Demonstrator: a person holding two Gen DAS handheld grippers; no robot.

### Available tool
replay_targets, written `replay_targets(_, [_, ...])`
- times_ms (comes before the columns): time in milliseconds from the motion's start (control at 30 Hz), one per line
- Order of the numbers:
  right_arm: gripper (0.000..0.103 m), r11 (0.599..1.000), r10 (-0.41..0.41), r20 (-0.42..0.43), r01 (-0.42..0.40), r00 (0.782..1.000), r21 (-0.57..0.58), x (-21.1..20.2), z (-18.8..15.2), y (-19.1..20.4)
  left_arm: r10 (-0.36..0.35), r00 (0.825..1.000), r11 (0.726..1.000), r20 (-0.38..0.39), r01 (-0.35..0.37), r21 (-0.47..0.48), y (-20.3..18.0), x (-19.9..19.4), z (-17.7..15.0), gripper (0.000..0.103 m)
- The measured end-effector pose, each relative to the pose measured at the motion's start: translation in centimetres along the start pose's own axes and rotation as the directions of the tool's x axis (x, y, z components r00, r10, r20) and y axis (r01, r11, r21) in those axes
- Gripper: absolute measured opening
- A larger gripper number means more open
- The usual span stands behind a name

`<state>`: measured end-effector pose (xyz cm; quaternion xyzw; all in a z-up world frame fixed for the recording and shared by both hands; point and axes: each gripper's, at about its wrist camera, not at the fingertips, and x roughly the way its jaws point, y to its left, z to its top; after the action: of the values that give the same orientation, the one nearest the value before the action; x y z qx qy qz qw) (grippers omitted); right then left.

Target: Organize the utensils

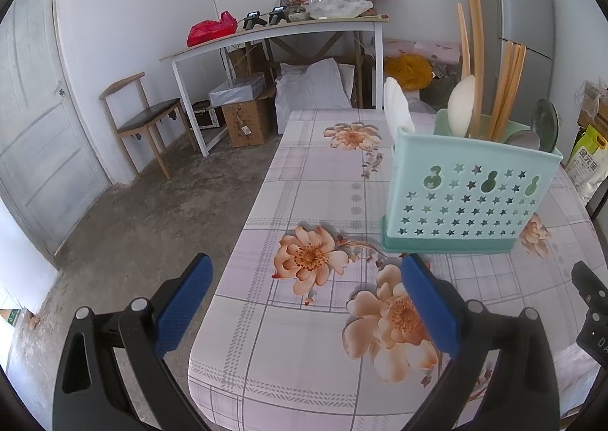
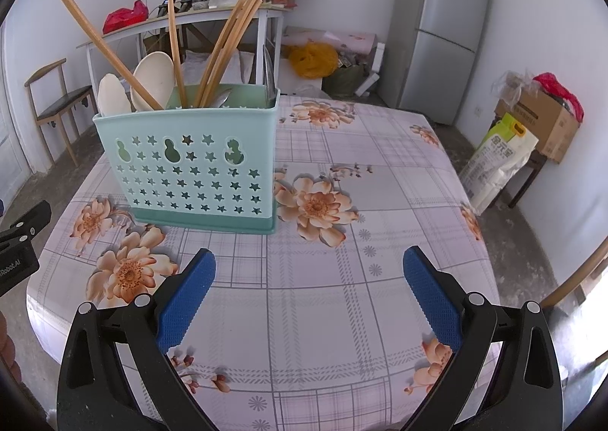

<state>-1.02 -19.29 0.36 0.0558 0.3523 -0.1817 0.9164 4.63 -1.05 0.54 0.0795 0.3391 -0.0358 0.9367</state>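
The left tongs (image 1: 306, 288) hang over the near left edge of the table (image 1: 304, 374), blue pads spread wide with nothing between them. The utensil holder (image 1: 471, 195), a pale green plastic box with star cut-outs, stands ahead of them and off to their right, well clear of the pads. The right tongs (image 2: 309, 281) are also wide and hold nothing; from them the utensil holder (image 2: 190, 161) stands ahead and to the left, apart from the pads. Wooden chopsticks (image 2: 224, 51) lean upright inside it, with two white spoons (image 2: 152, 79) at its left end and grey metal spoons (image 1: 526, 138) at the other end.
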Motion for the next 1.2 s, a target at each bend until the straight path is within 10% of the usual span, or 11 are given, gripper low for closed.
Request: replay_targets(1200, [0.095, 1.0, 0.002, -0.008, -0.002, 1.0, 0.004, -0.09, 0.02, -0.1, -0.009, 1.0, 1.0, -0.019, 0.009, 0.004, 0.02, 0.45, -0.18, 0.097])
